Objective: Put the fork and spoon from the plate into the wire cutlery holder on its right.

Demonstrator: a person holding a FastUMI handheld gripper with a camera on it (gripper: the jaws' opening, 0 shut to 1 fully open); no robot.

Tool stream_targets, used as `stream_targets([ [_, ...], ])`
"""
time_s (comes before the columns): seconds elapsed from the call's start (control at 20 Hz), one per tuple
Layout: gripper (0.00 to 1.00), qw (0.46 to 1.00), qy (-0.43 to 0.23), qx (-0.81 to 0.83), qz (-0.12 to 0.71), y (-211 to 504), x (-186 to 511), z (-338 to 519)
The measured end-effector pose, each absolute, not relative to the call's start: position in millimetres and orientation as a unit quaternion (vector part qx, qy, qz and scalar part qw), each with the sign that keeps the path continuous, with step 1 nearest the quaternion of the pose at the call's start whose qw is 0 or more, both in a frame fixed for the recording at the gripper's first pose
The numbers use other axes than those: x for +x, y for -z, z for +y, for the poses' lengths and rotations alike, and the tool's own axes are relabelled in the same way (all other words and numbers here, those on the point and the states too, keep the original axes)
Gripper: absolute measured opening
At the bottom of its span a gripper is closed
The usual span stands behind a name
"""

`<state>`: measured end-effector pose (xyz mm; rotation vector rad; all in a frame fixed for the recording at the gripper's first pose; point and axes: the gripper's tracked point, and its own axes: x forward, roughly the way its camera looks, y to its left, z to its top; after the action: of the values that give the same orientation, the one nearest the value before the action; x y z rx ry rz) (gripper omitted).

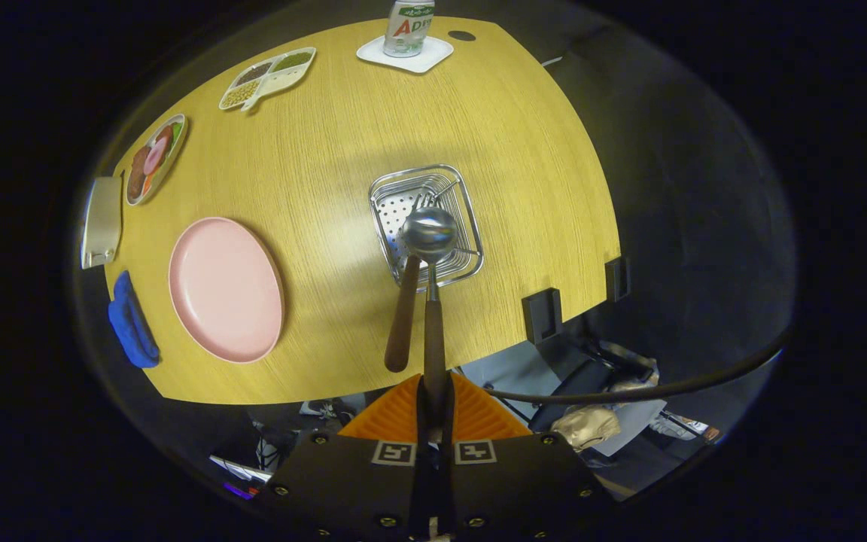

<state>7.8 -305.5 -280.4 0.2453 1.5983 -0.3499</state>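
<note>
My gripper [433, 388] is shut on the brown handle of the spoon [430, 232]. I hold it high above the table, and its shiny bowl hangs over the square wire cutlery holder [467, 211]. The fork [402, 316] stands in the holder: its tines rest at the bottom and its brown handle leans out toward me, just left of the spoon's handle. The pink plate [226, 290] lies bare on the wooden table [343, 135], to the left of the holder.
A blue cloth [132, 320] and a silver box [101, 222] lie left of the plate. Beyond them sit a plate of food [155, 158], a divided dish [268, 75] and a can [409, 28] on a white coaster. Two black clamps [543, 316] grip the table's near edge.
</note>
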Motion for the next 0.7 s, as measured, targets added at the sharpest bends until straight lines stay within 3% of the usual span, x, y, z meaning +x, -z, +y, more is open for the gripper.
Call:
stream_targets([
  [0.1,0.05,0.683,0.152,0.111,0.706,279,14,-306],
  [0.3,0.15,0.696,0.153,0.101,0.694,273,23,-310],
  [0.35,0.24,0.698,0.156,0.094,0.693,271,23,-314],
  [0.4,0.45,0.700,0.154,0.094,0.691,269,23,-313],
  [0.7,0.47,0.715,0.159,0.109,0.672,261,30,-306],
])
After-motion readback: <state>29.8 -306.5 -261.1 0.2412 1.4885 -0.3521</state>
